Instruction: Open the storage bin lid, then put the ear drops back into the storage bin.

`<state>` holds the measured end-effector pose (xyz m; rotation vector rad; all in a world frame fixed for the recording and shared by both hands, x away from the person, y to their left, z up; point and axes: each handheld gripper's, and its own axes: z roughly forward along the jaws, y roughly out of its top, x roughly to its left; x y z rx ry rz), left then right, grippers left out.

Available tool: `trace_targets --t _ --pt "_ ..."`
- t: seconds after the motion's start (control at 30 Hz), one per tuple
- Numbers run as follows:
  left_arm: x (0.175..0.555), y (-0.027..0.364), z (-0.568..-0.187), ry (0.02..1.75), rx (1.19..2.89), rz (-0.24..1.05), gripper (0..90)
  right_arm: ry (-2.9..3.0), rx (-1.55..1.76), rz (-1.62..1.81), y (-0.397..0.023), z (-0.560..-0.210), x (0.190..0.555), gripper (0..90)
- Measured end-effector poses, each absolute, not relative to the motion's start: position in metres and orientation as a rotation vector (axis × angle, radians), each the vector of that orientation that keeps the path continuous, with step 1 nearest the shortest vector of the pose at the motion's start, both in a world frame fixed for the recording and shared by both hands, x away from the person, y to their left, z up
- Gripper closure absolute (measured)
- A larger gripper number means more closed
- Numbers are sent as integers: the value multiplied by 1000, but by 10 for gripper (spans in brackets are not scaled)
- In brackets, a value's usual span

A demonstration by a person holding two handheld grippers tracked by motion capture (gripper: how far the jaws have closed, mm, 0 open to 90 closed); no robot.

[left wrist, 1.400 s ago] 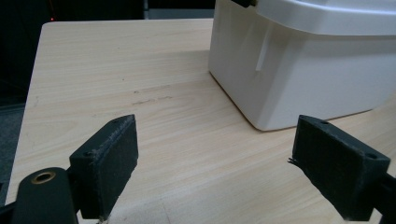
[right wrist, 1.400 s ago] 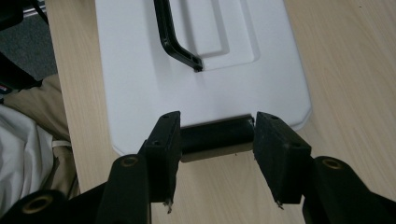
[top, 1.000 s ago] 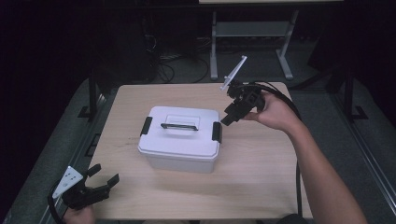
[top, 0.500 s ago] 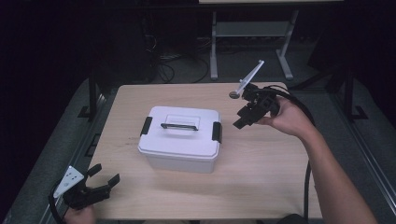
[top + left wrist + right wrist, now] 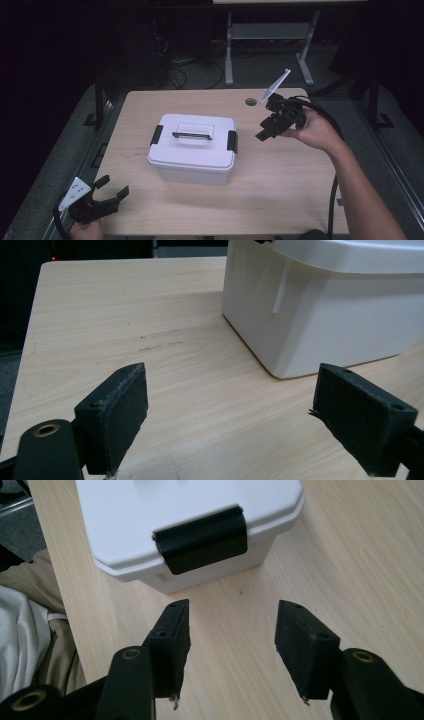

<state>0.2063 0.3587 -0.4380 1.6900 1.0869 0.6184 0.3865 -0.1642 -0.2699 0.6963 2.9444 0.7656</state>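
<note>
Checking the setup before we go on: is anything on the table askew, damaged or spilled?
Nothing stands out. The white box sits flat on the table with its lid on and both black latches down. Only faint scuff marks show on the wood.

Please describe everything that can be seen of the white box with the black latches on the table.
The white box looks like matte plastic, rectangular with cut corners. Its lid is on, with a dark handle lying flat in a recess. A black latch sits folded down at each short end. It stands upright near the middle of the wooden table. Nothing touches it except the table.
</note>
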Motion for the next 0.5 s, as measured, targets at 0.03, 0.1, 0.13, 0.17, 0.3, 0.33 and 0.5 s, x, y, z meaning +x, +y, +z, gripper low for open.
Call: trace_targets --t 0.03,0.1,0.13,0.17,0.3,0.33,0.5 --pt "206 359 -438 1086 1691 619 135 2945 696 763 -164 -270 386 473" --pt "206 359 -438 1086 1689 617 135 2947 693 766 -165 -271 385 471" --pt "206 359 -438 1087 1690 617 135 2945 695 770 -166 -271 385 471" --pt "206 359 -438 1087 1692 616 135 2947 700 769 -166 -272 384 471" --pt "207 358 -438 1082 1692 617 135 2950 708 766 -170 -277 383 473" --pt "207 358 -438 1084 1693 616 135 2950 712 763 -171 -279 382 475" --pt "208 357 -438 1084 1697 613 135 2956 733 754 -177 -288 381 470"
